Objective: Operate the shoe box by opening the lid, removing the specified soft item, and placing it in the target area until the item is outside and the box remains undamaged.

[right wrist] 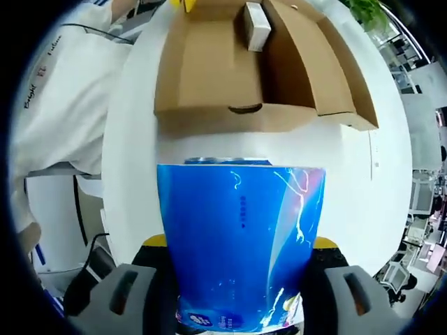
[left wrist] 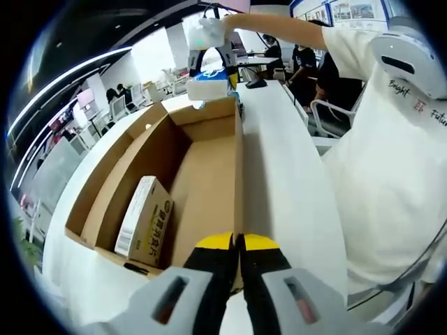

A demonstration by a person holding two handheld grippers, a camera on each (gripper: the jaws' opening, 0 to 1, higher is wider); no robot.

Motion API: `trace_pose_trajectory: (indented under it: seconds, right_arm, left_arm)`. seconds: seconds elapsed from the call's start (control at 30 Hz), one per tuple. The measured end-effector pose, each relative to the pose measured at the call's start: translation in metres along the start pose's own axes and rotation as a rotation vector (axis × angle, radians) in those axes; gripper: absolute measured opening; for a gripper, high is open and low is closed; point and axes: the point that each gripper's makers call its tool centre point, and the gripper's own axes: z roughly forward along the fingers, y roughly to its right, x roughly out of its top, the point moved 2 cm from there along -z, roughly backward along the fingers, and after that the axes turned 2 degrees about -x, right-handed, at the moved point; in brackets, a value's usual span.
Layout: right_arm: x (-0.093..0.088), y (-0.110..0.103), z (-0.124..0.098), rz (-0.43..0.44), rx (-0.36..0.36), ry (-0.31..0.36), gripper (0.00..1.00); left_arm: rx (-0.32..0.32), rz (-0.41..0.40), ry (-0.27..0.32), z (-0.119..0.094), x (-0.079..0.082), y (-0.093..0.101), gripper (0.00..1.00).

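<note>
The brown cardboard shoe box lies open on the white table. Inside it rests a small tan and white carton. My left gripper is at the box's near end, its yellow-tipped jaws closed on the edge of the right wall. Beyond the far end of the box, my right gripper holds a blue and white soft pack above the table. In the right gripper view the blue pack is clamped in my right gripper, outside the box, with the carton still inside.
A person in a white shirt stands along the table's side, close to the box. A bare strip of table lies between the pack and the box. Office desks and chairs stand in the background.
</note>
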Motion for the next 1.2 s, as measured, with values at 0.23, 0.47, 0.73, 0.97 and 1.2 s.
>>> trace_pose_trajectory:
  seconds: [0.23,0.47,0.73,0.97,1.2]
  right_arm:
    - [0.001,-0.003,0.005,-0.015,0.019,0.000,0.72]
    - [-0.004,-0.001,0.006,-0.032,0.012,-0.013,0.73]
    - [-0.002,-0.001,0.006,-0.051,0.003,-0.004,0.73]
    - [0.001,0.002,0.000,-0.075,-0.027,0.013,0.72]
    - [0.002,0.000,-0.005,-0.059,-0.032,0.008,0.70]
  left_arm:
    - [0.003,0.002,0.002,0.000,0.000,0.000,0.02]
    - [0.003,0.003,-0.001,0.000,0.001,0.000,0.02]
    - [0.005,0.005,0.001,0.000,0.000,0.000,0.02]
    - [0.006,0.005,0.002,0.001,0.000,0.000,0.03]
    - [0.011,0.009,0.005,0.001,0.000,0.000,0.03]
